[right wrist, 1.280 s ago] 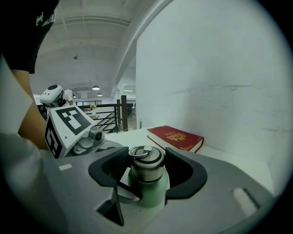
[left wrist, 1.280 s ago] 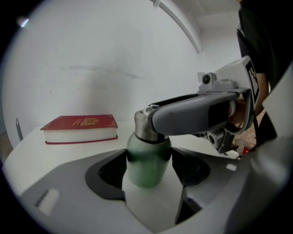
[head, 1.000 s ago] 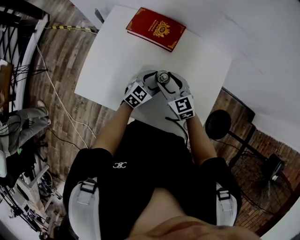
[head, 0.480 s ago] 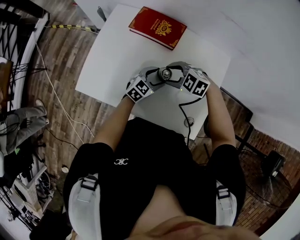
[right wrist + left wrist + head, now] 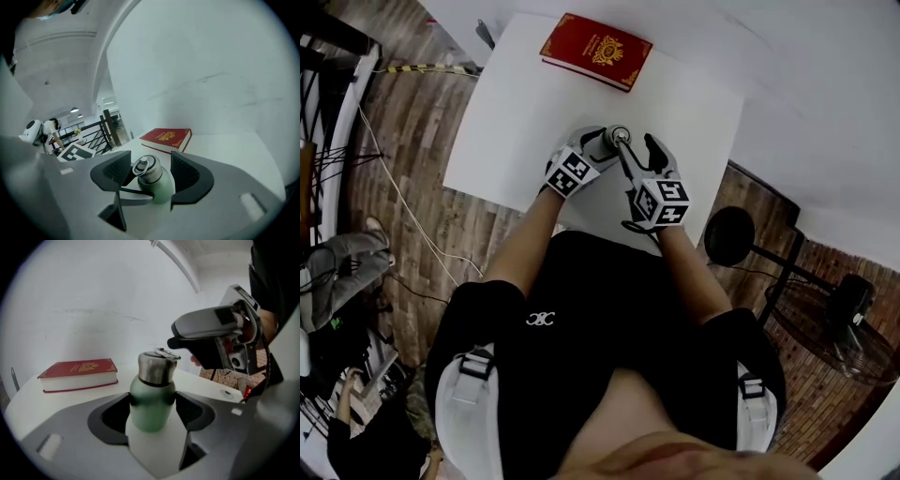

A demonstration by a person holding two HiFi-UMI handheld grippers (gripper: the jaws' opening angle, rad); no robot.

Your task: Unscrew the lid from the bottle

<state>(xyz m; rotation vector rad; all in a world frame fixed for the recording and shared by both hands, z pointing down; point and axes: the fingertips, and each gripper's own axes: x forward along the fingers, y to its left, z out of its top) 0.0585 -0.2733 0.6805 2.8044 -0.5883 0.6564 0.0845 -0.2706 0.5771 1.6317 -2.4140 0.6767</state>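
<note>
Left gripper [image 5: 153, 401] fingers clamped on green bottle [image 5: 151, 416], held upright. Right gripper [image 5: 147, 176] fingers apart, flanking lid [image 5: 144, 167]. Recommend: close squarely on lid, then twist.

Bottle [image 5: 151, 397] base hidden behind left tool [image 5: 153, 405] body; head view shows only lid [image 5: 621, 137]; book [image 5: 596, 51] cover print too small.

Matt green bottle [image 5: 151, 404], brushed metal lid [image 5: 156, 367], smooth white table [image 5: 506, 112]
</note>
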